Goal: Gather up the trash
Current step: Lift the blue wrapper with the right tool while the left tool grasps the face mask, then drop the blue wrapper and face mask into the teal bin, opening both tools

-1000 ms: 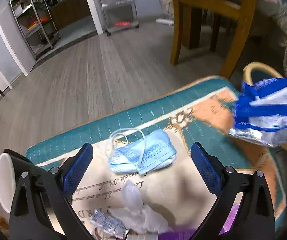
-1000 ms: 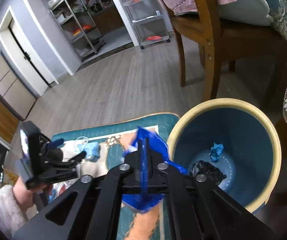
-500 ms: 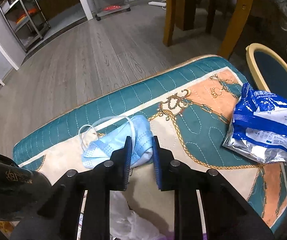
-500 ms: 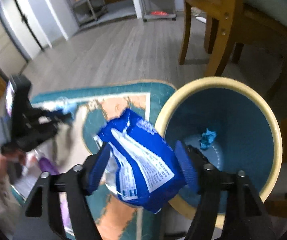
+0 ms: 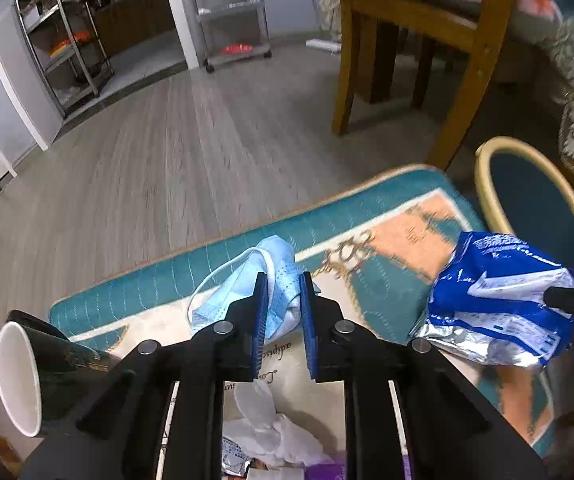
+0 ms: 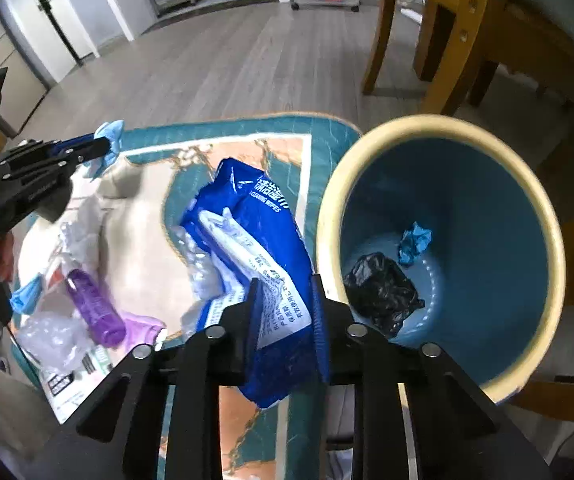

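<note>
A big blue bin with a yellow rim is standing just beside the green and orange rug on the floor. The right claw is closing its jaws on a blue wipes bag, holding it by the bin's rim. The left claw is closing its jaws on a light blue face mask, gripping it over the rug.
</note>
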